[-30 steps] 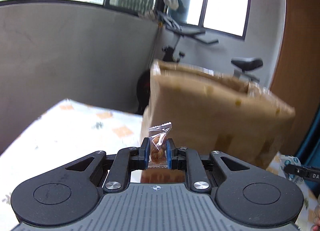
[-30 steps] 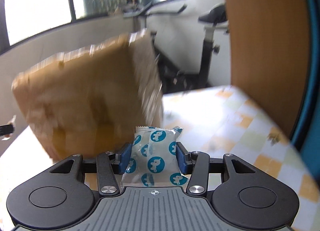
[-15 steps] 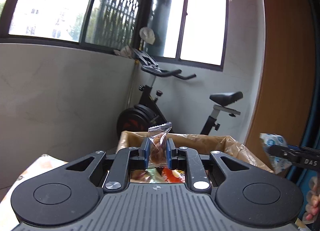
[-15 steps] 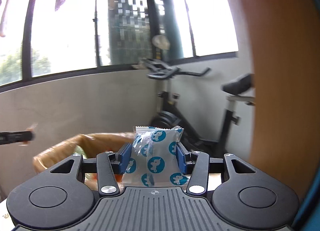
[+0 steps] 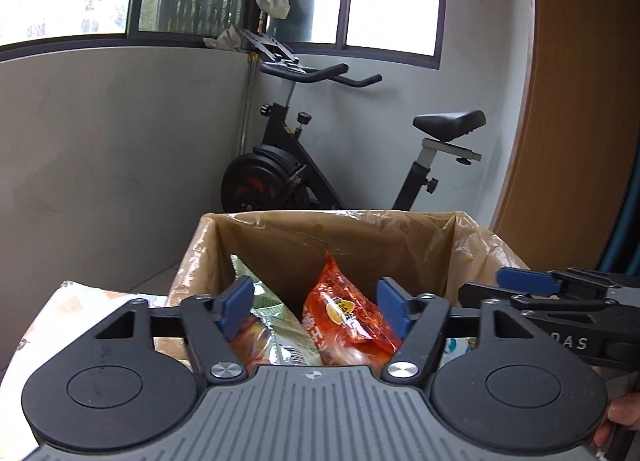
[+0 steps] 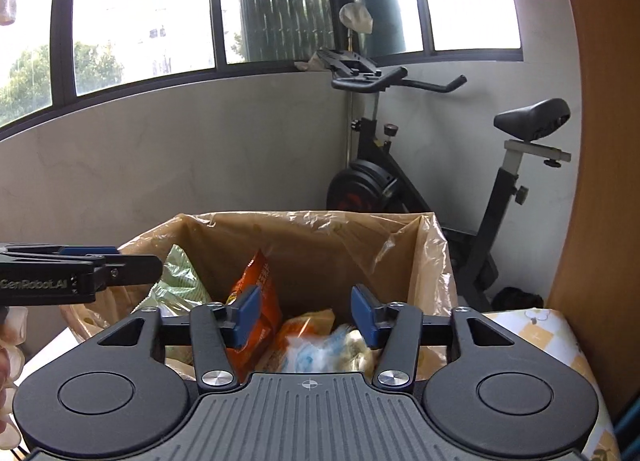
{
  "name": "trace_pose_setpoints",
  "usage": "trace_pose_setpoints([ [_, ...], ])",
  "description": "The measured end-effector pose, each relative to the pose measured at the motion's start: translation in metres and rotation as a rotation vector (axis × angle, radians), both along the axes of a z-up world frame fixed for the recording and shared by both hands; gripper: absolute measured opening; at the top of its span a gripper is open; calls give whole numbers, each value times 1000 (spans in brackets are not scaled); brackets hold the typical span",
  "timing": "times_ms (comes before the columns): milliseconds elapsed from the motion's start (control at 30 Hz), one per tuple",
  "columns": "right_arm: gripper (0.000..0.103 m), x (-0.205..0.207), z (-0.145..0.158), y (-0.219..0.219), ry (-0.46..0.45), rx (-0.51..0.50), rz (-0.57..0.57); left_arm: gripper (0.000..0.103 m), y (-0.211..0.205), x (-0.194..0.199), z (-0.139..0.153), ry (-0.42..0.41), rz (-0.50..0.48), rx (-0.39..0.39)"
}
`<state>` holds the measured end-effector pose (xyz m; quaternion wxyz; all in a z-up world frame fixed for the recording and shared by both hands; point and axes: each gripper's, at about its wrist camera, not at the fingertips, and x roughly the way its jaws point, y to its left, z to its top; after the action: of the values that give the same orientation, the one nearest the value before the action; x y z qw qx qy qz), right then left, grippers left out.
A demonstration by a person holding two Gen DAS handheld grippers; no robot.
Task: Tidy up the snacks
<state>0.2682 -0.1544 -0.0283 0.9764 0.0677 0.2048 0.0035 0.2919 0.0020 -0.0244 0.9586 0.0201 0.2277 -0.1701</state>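
The brown cardboard box lined with a clear plastic bag (image 5: 336, 237) stands upright with its mouth facing up, at the far end of the table with the white and orange patterned cloth (image 6: 560, 337). Inside it, a red-orange foil snack packet (image 5: 348, 313) leans on end, its long axis running up toward the rear wall, beside a pale green snack packet (image 5: 276, 321) tilted the same way. A white packet with blue dots (image 6: 316, 353) lies blurred low in the box, below the right hand-held gripper (image 6: 306, 317).

Both grippers hang over the box mouth. The left hand-held gripper (image 5: 316, 311) has just been opening; its blue pads stand wide apart with nothing between them. The right one has also just been opening, its pads clear of the blurred packet underneath.

Only the right wrist view shows that blue-dotted packet and an orange-yellow packet (image 6: 308, 321) next to it. The left wrist view shows the right gripper from the side, and a fingertip (image 5: 624, 413) behind it.
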Motion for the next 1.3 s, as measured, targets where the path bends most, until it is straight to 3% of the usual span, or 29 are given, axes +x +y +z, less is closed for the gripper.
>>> trace_pose_setpoints([
  [167, 73, -9, 11, 1, -8, -7, -18, 88, 7, -4, 10, 24, 33, -1],
  [300, 96, -16, 24, 1, -24, 2, -11, 91, 12, -18, 22, -6, 58, 28],
  [367, 102, -21, 30, 3, -34, 1, -8, 94, 15, -23, 29, -15, 82, 44],
  [700, 103, -45, 58, 10, -62, -2, -69, 95, 28, -48, 57, -32, 187, 94],
  [1300, 103, -82, 78, 8, -75, 47, -79, 95, 44, -85, 77, -63, 230, 39],
])
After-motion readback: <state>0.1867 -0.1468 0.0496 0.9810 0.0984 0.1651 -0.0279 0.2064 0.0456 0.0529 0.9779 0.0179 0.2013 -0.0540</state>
